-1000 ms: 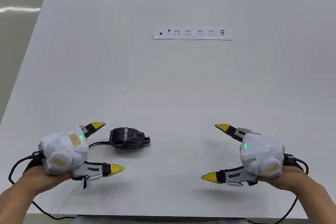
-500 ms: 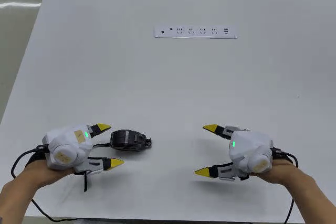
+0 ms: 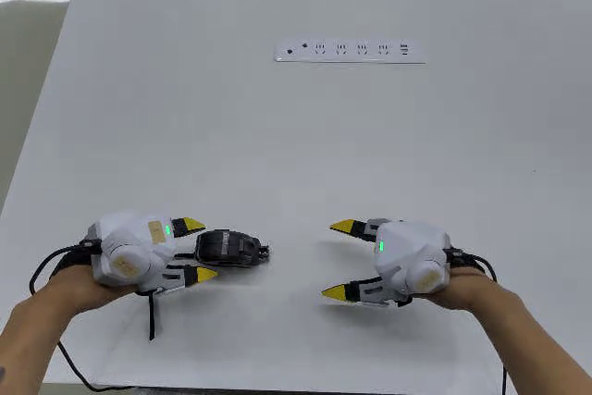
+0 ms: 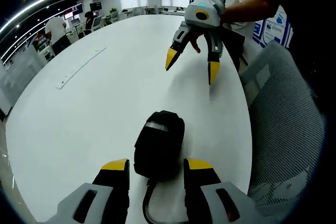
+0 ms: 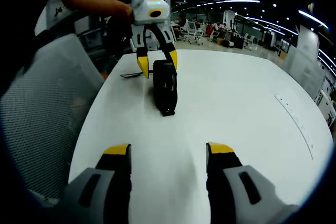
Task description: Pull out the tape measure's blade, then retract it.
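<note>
A black tape measure (image 3: 231, 247) lies on the white table (image 3: 277, 136) at the near left, blade retracted. My left gripper (image 3: 197, 249) is open, and its yellow-tipped jaws straddle the tape measure's rear end. In the left gripper view the case (image 4: 159, 144) sits between the fingertips (image 4: 115, 165), close to both, with its black loop trailing back. My right gripper (image 3: 337, 259) is open and holds nothing, a short way right of the case and pointing at it. The right gripper view shows the tape measure (image 5: 165, 90) ahead of my right gripper (image 5: 168, 149), and the left gripper (image 5: 157, 65) behind it.
A white power strip (image 3: 350, 51) lies flat at the far middle of the table. The table's near edge runs just below both hands. A mesh chair (image 4: 286, 124) stands beside the table on the near side.
My left gripper has moved right until its jaws flank the tape measure's rear. My right gripper has moved left toward the case. The tape measure has not moved.
</note>
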`<action>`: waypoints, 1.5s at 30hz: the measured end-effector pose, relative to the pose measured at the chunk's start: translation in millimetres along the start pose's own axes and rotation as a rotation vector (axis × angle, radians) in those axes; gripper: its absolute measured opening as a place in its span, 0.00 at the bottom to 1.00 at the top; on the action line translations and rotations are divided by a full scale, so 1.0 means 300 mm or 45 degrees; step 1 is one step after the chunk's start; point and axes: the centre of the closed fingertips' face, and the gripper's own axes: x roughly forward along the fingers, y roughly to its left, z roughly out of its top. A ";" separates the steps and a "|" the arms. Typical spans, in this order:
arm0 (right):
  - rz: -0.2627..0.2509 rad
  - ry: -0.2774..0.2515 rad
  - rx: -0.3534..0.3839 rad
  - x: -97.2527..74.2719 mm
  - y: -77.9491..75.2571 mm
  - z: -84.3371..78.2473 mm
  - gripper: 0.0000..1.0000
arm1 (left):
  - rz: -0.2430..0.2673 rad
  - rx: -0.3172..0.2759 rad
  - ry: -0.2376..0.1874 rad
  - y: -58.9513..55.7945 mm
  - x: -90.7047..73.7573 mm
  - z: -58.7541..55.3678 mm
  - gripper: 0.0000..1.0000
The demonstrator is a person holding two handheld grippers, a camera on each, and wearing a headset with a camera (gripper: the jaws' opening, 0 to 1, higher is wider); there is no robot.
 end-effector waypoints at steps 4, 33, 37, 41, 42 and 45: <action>0.021 -0.006 -0.015 0.032 -0.007 0.023 0.51 | -0.020 0.006 0.018 0.006 0.009 -0.007 0.35; 0.146 -0.008 -0.048 0.263 -0.007 0.084 0.24 | -0.074 0.061 0.037 0.004 0.037 -0.017 0.28; 0.165 -0.002 -0.058 0.285 0.000 0.082 0.22 | -0.076 0.056 0.042 0.006 0.036 -0.017 0.28; 0.173 0.008 -0.062 0.300 0.000 0.079 0.19 | -0.078 0.047 0.039 0.007 0.037 -0.018 0.28; 0.174 0.007 -0.061 0.303 0.000 0.079 0.19 | -0.080 0.044 0.037 0.007 0.037 -0.017 0.28; 0.178 -0.006 -0.052 0.306 0.001 0.085 0.18 | -0.081 0.043 0.034 0.007 0.037 -0.018 0.28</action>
